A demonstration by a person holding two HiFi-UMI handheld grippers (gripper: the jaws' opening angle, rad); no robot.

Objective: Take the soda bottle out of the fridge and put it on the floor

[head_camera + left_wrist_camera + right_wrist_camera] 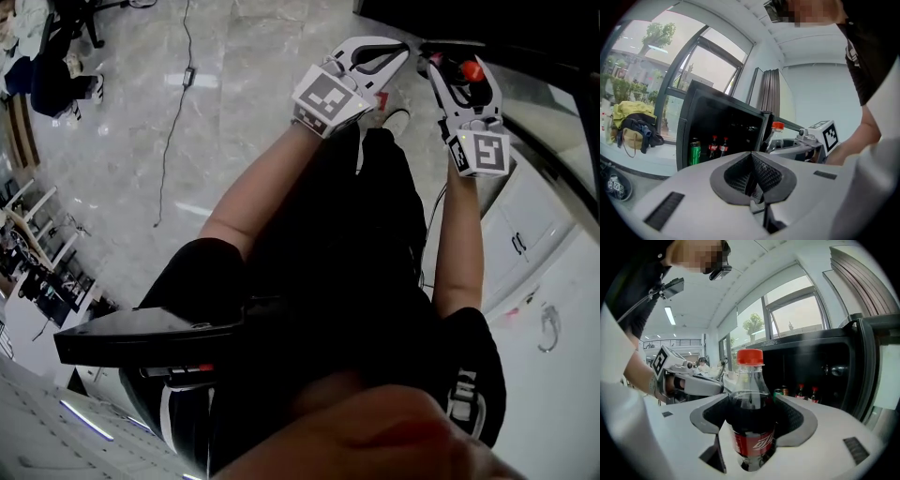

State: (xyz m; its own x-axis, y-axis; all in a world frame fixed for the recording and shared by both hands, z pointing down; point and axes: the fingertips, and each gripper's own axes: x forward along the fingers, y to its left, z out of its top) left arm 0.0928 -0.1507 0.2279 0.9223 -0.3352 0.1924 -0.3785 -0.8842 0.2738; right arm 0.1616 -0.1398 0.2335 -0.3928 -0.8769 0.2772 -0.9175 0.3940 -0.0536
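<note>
While we are clamping the right gripper (450,67) on the bottle (750,401), its two jaws are pressing the dark, red-labelled body from either side. The red cap is standing upright above them. We are holding the bottle in the air outside the fridge (723,123), just off its front edge and clear of the floor (187,141). From the head view we are seeing only the red cap between the jaws.

We are carrying the left gripper (752,177) beside the right one. Its jaws are pressing together with nothing between them.

The fridge is standing open and showing us a dark interior. A green can (695,153) is standing near the left edge of the fridge's bottom. Two small colas (713,146) are standing just beside it, toward the middle. A cable (173,122) is trailing across the pale marbled floor, well apart from both grippers.
</note>
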